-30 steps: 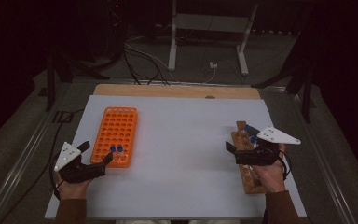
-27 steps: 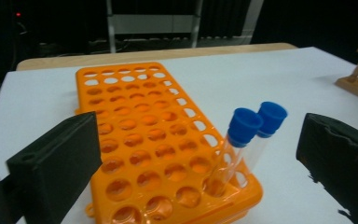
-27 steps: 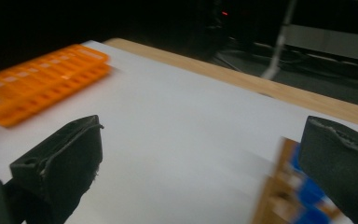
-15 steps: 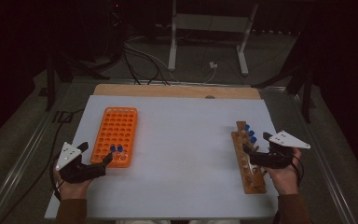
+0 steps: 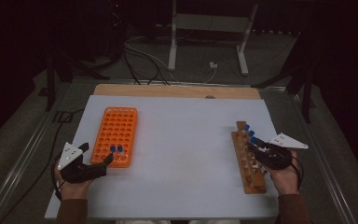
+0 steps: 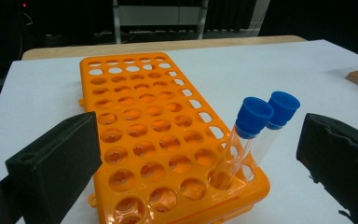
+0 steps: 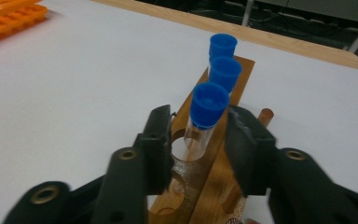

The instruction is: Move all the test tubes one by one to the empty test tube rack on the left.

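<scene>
On the right, a wooden rack (image 5: 251,179) (image 7: 244,74) holds three blue-capped tubes in a row. My right gripper (image 5: 254,148) (image 7: 199,140) straddles the nearest tube (image 7: 209,105). Its jaws have just been closing, and a thin gap still shows on each side of the glass. On the left, an orange rack (image 5: 116,126) (image 6: 140,112) carries two blue-capped tubes (image 5: 117,149) (image 6: 256,116) in its near right corner. My left gripper (image 5: 98,153) (image 6: 196,156) is open wide at that rack's near end, with the two tubes between and just beyond its jaws, untouched.
Both racks stand on a white sheet (image 5: 182,154) over a wooden tabletop (image 5: 177,91). Behind the table, cables (image 5: 144,60) and a metal stand (image 5: 205,28) rest on the dark floor. A wide bare stretch of sheet separates the racks.
My right gripper has shifted slightly right and lowered onto the wooden rack. Its jaws have narrowed around the nearest tube. The left hand has stayed put.
</scene>
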### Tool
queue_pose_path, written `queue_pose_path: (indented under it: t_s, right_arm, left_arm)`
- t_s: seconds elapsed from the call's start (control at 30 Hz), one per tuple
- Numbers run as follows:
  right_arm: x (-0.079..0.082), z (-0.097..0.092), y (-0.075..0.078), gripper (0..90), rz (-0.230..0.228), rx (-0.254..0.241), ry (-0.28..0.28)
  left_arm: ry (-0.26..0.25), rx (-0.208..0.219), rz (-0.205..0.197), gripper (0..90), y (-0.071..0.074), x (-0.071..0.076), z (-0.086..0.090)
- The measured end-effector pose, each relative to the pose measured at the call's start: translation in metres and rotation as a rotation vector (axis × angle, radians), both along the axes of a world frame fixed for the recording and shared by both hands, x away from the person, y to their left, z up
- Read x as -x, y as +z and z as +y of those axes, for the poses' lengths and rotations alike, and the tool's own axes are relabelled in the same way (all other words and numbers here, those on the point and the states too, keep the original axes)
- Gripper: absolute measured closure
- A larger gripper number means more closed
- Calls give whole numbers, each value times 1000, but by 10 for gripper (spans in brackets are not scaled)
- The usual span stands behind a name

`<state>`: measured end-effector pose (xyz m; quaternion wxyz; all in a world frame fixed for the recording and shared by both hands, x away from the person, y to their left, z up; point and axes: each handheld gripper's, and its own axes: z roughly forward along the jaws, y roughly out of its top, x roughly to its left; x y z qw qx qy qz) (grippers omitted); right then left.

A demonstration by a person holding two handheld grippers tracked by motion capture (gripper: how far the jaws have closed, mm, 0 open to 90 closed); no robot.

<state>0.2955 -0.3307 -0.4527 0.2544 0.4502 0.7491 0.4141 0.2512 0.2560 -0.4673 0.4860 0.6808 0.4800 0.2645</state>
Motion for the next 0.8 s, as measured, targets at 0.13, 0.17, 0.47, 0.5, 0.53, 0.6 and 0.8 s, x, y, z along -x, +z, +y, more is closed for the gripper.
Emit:
queue_pose_path:
  t_s: [0.13,0.17,0.47,0.5,0.53,0.6,0.8]
  right_arm:
    - [-3,0,-3,677,4,-1,-2]
    - [-3,1,-3,689,5,-2,-4]
    - [-4,5,-6,758,-3,7,9]
    - [-4,6,-6,762,-3,10,14]
    - [-4,6,-6,764,-4,13,16]
    - [-4,8,-6,766,-8,22,16]
    - [0,6,1,768,-34,10,16]
  left_arm:
    - [-1,1,3,6,-1,0,0]
    - [-1,0,4,6,-1,0,0]
    - [-4,1,8,6,-2,-1,-1]
    - [-4,1,8,6,-2,-1,-1]
    - [-4,1,8,6,-2,-1,-1]
    - [-4,0,9,6,-2,-1,-1]
    - [-4,-1,10,6,-2,-1,-1]
